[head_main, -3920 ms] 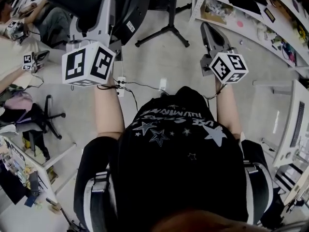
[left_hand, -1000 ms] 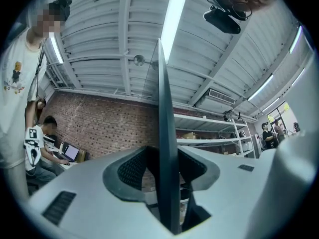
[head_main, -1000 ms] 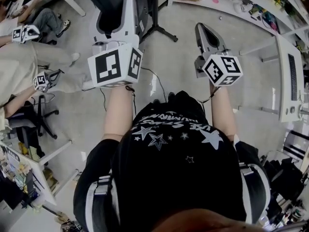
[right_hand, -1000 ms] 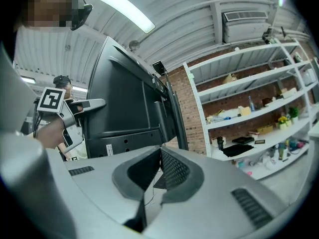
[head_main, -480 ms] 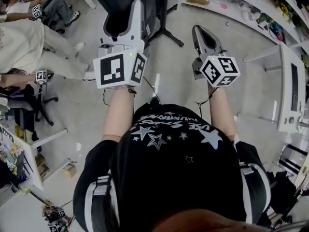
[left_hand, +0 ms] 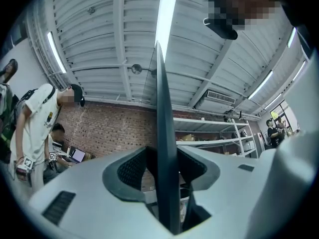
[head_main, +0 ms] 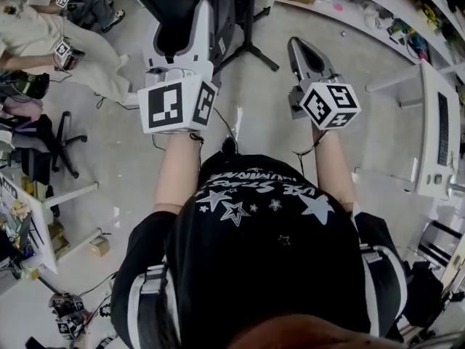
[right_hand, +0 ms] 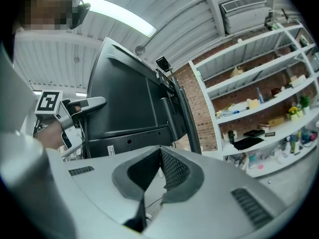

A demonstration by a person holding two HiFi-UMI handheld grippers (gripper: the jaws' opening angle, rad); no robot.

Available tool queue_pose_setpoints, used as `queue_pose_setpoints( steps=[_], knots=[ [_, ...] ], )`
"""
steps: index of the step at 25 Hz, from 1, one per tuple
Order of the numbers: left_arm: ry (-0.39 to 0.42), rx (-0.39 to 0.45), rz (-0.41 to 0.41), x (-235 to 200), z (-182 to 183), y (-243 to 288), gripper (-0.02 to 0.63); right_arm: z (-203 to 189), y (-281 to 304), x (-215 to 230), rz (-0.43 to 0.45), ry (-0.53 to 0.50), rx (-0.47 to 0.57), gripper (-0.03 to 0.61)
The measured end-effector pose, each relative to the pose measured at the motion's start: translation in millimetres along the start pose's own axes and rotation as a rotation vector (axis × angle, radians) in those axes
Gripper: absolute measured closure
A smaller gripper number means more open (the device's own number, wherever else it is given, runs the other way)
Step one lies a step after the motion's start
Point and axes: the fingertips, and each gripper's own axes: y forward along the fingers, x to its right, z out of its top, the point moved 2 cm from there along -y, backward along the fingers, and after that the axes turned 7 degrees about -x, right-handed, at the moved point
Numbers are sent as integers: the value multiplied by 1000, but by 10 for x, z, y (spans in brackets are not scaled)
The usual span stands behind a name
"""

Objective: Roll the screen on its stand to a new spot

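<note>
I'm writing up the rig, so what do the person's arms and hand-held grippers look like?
The left hand-held gripper is white; the right hand-held gripper looks greyer and tapers to a point. Each carries a white cube with black square markers, and thin dark cables trail from both. The person wears a black short-sleeved shirt printed with pale stars.

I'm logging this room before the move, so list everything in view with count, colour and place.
screen: one, black, ahead, edge between the left jaws
stand: one, black, on the floor under the screen
shelving: one run, white, cluttered, right side
desk: one, white, far right
office chair: one, black, left
other people: at least two, pale clothes, far left
left gripper: one, white, shut on the screen's edge
right gripper: one, grey, shut, empty, right of the stand
</note>
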Motion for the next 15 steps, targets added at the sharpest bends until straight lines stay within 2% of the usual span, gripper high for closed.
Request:
queue_pose_setpoints(
  steps=[9,15],
  knots=[
    [10,-6,5,162,40,-166,407,-13,-288,-38,17,-9,-1,571],
    [35,-49,0,242,26,-191,407,-5,-446,-11,34,-17,3,571]
  ],
)
